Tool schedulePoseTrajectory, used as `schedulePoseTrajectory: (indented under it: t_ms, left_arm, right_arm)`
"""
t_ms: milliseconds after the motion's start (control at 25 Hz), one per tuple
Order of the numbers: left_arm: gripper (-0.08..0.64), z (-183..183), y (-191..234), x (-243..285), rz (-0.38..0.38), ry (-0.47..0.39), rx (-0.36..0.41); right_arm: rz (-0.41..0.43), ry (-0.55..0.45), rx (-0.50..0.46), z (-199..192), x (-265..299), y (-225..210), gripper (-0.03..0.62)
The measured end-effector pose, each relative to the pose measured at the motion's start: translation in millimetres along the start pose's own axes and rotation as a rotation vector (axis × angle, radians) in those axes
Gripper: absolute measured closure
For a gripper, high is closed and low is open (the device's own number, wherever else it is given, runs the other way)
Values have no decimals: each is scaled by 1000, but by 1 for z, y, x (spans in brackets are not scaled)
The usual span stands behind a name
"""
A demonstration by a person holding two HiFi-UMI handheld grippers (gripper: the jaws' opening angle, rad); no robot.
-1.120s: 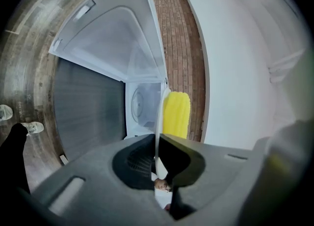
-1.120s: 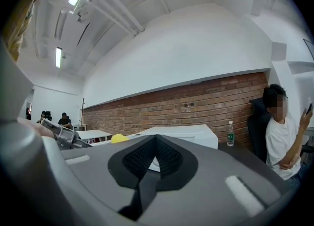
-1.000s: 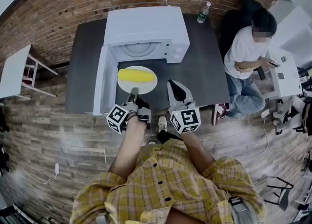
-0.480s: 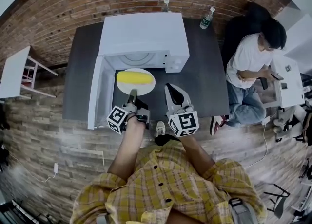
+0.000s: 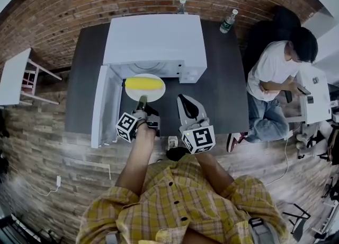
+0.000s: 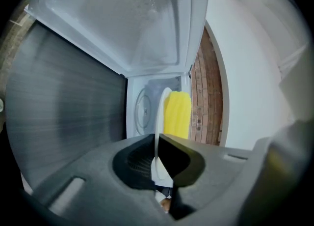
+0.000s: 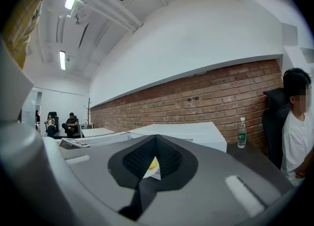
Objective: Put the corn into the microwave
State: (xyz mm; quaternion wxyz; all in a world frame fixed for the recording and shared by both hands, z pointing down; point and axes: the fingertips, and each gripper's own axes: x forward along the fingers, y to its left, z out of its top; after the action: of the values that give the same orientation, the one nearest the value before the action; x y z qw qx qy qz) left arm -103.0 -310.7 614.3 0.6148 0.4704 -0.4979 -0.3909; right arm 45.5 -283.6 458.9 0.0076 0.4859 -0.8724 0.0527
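Observation:
A yellow corn cob (image 5: pixel 143 83) lies on a white plate (image 5: pixel 153 93) at the mouth of the white microwave (image 5: pixel 156 38). The microwave's door (image 5: pixel 103 107) stands open to the left. My left gripper (image 5: pixel 142 101) is shut on the plate's near rim. In the left gripper view the plate (image 6: pixel 160 117) shows edge-on between the jaws of the left gripper (image 6: pixel 157 144), with the corn (image 6: pixel 176 114) in front of the oven's cavity (image 6: pixel 144 104). My right gripper (image 5: pixel 183 99) hovers just right of the plate, shut and holding nothing; its tips (image 7: pixel 155 146) meet.
The microwave stands on a dark table (image 5: pixel 222 89) against a brick wall. Two water bottles (image 5: pixel 228 20) (image 5: pixel 181 5) stand at the back. A person (image 5: pixel 275 73) sits to the right of the table. A small white side table (image 5: pixel 16 76) is at the left.
My left gripper has carried the plate with the corn forward to the microwave's opening. The right gripper has moved forward alongside it.

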Motion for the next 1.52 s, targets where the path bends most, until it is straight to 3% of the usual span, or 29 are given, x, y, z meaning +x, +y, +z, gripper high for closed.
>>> schedulePoseTrajectory:
  t_ms: [960,1520]
  left_arm:
    - [543,29,59,102,88,-52,-23]
    - [540,36,76,135,124,-54,-23]
  right_arm:
    - [11,21,-9,-8,27,-24,589]
    - [23,48,-14,-17,35,-32,589]
